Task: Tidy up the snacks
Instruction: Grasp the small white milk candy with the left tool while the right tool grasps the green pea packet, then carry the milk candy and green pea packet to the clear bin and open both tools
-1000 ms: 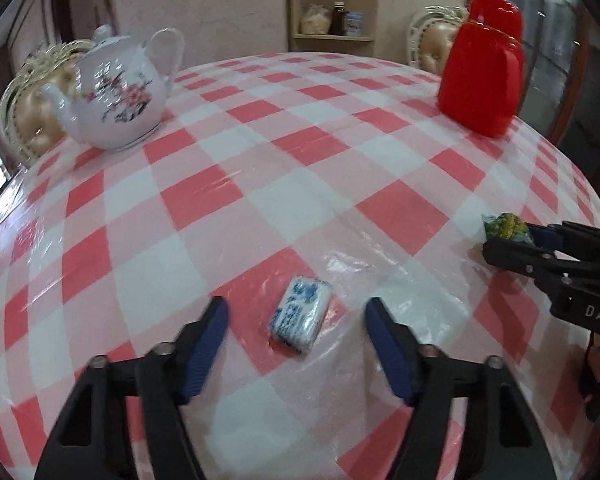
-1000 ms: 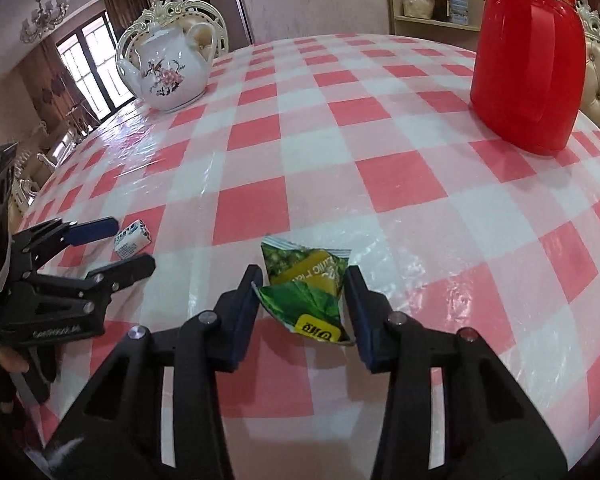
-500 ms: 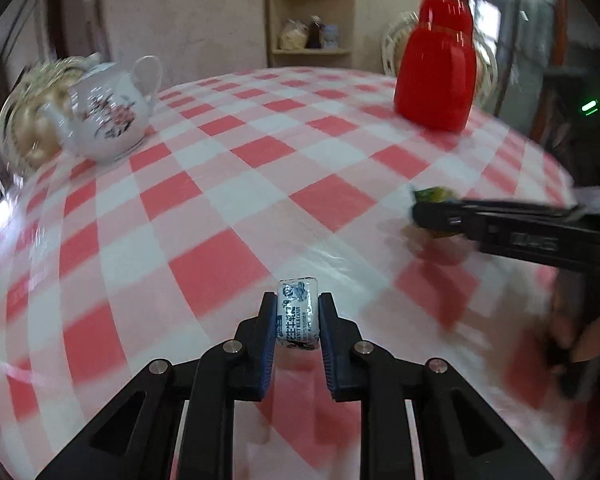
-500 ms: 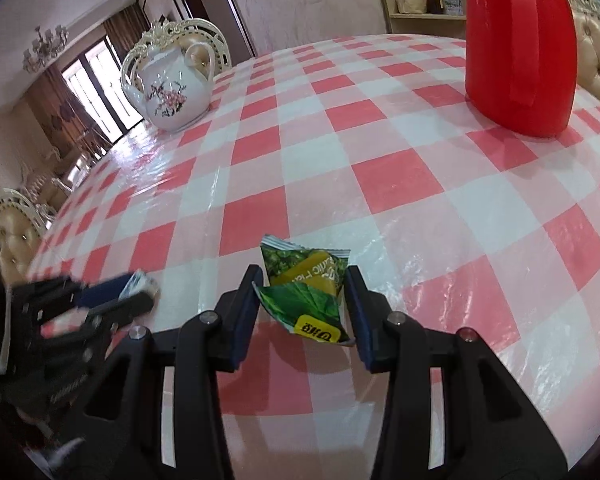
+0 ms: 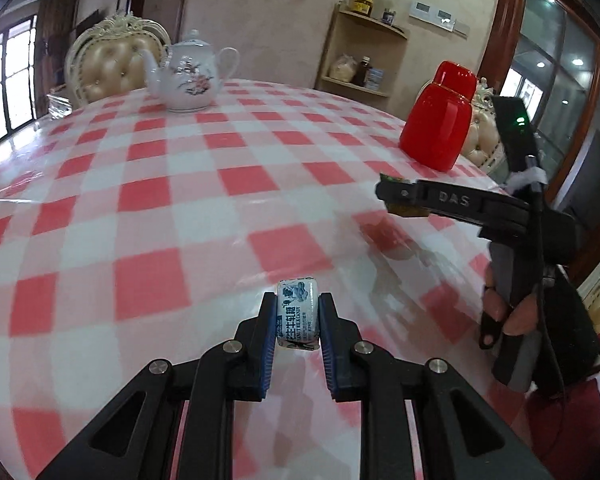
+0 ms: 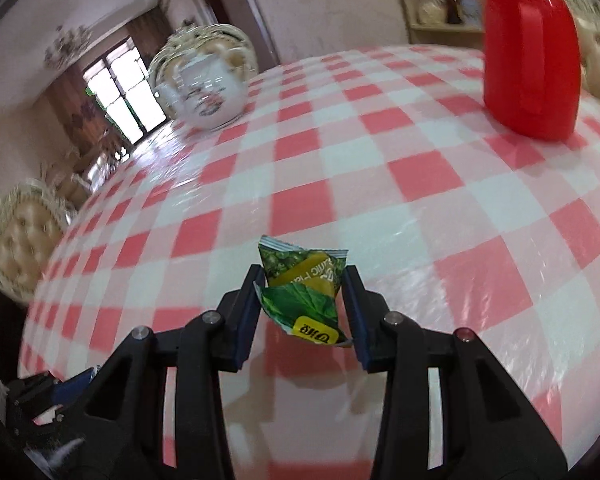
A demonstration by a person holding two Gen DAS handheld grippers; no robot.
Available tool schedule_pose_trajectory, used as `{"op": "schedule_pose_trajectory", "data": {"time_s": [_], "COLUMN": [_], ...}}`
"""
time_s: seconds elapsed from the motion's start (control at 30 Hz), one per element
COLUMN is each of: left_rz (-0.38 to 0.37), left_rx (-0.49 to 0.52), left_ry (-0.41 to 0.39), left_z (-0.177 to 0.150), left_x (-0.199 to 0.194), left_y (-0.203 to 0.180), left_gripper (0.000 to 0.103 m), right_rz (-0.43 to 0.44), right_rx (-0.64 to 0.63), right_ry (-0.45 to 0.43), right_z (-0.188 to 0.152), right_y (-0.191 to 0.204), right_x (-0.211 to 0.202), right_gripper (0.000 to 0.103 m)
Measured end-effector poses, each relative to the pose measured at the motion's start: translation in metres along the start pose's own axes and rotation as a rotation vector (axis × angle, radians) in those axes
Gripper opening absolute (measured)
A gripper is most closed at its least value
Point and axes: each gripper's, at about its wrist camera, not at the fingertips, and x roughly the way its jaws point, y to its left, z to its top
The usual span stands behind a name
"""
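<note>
My left gripper (image 5: 297,312) is shut on a small blue-and-white candy (image 5: 297,314) and holds it above the red-and-white checked table (image 5: 180,208). My right gripper (image 6: 305,292) is shut on a green and yellow snack packet (image 6: 302,292), also lifted off the table. In the left wrist view the right gripper (image 5: 396,198) shows at the right, side on, with a corner of the green packet sticking out. The left gripper (image 6: 52,396) is at the bottom left of the right wrist view.
A white floral teapot (image 5: 188,78) stands at the far left of the table, and shows in the right wrist view (image 6: 208,92). A red jug (image 5: 440,120) stands at the far right, also in the right wrist view (image 6: 530,48). Cream chairs surround the table; a shelf stands behind.
My left gripper closed on the candy and lifted it off the table. My right gripper, holding the green packet throughout, also rose.
</note>
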Motion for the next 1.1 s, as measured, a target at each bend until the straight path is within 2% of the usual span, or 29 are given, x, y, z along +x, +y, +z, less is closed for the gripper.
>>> {"op": "schedule_pose_trajectory", "data": {"time_s": [0.2, 0.33, 0.67, 0.93, 1.1], "left_rz": [-0.014, -0.035, -0.01, 0.011, 0.032], "left_rx": [-0.014, -0.006, -0.025, -0.048, -0.079], "left_ry": [-0.041, -0.014, -0.022, -0.043, -0.086], "left_z": [-0.009, -0.021, -0.051, -0.074, -0.087], "left_x": [-0.032, -0.041, -0.072, -0.094, -0.117], "left_y": [0.007, 0.005, 0.017, 0.023, 0.029], "left_gripper": [0.021, 0.021, 0.021, 0.021, 0.021], "right_rz": [0.022, 0.033, 0.054, 0.101, 0.12], "right_rx": [-0.019, -0.012, -0.07, -0.084, -0.112], "right_ry": [0.033, 0.012, -0.053, -0.03, -0.028], "right_z": [-0.051, -0.081, -0.139, -0.162, -0.176], "right_y": [0.031, 0.043, 0.086, 0.111, 0.129], "right_x": [-0.031, -0.064, -0.135, -0.141, -0.147], "right_gripper": [0.044, 0.044, 0.044, 0.044, 0.044]}}
